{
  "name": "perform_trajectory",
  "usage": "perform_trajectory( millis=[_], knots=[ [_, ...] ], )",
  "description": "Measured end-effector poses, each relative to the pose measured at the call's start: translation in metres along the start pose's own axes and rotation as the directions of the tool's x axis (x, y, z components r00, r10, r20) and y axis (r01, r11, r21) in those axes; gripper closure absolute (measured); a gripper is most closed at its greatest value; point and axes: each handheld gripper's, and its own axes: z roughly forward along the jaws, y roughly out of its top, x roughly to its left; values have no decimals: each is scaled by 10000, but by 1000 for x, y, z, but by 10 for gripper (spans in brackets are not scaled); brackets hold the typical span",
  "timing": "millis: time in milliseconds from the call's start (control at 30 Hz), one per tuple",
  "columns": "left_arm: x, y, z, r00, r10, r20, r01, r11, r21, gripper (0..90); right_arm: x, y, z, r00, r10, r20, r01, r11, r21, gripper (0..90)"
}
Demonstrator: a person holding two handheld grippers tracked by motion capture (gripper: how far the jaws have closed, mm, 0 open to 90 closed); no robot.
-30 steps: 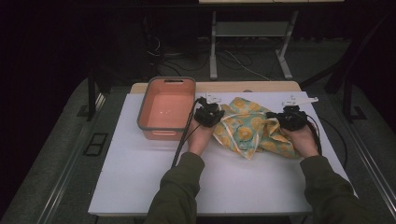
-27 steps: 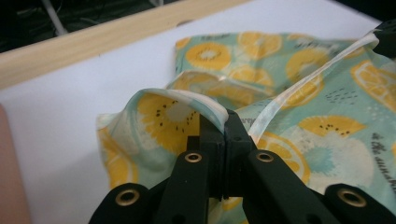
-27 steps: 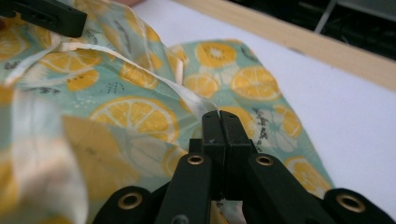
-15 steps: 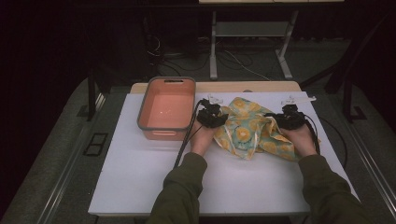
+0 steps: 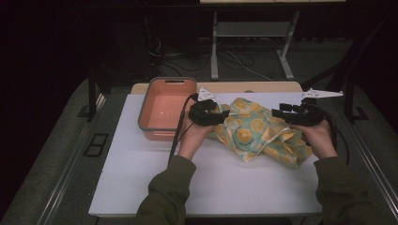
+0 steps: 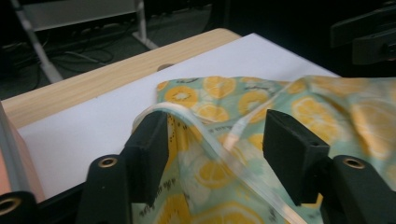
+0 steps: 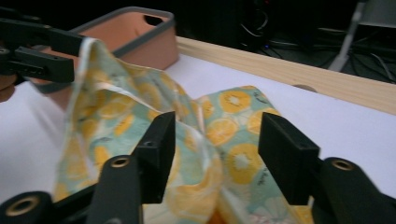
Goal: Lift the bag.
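A green cloth (image 5: 253, 133) printed with orange slices lies crumpled on the white table top (image 5: 211, 180) between my two grippers. My left gripper (image 5: 223, 115) stands open at the cloth's left edge. In the left gripper view (image 6: 215, 123) a pale hem (image 6: 187, 119) hangs over one jaw and runs down through the gap. My right gripper (image 5: 278, 113) is open at the cloth's right side. In the right gripper view (image 7: 217, 128) bunched folds of the cloth (image 7: 233, 105) rise between its jaws, and the far edge is lifted beside the left gripper (image 7: 42, 53).
An orange tub (image 5: 164, 108) with a grey rim stands at the back left, close to the left gripper and cloth. A wooden strip (image 5: 263, 87) edges the table's far side. Cables trail from both grippers. Dark floor and a metal stand lie beyond.
Both grippers have shifted slightly toward each other and a little away from the person. The cloth has bunched up more between them and its left edge is raised.
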Motion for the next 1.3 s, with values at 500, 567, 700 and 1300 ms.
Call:
perform_trajectory(
  millis=[500,567,700,1300],
  knots=[
    [-2,-41,-65,9946,692,778,-713,9972,244,272,37,-14,-26,9914,-713,-1093,743,9970,232,322],
    [-2,-53,-79,9925,743,975,-775,9966,295,260,41,-21,-29,9903,-815,-1128,850,9960,265,307],
    [1,-75,-103,9894,943,1106,-981,9947,294,218,48,-38,-36,9890,-994,-1098,1031,9943,284,270],
    [19,-140,-136,9894,821,1199,-894,9944,568,0,62,-109,-49,9895,-1133,-901,1175,9921,428,117]
  ],
)
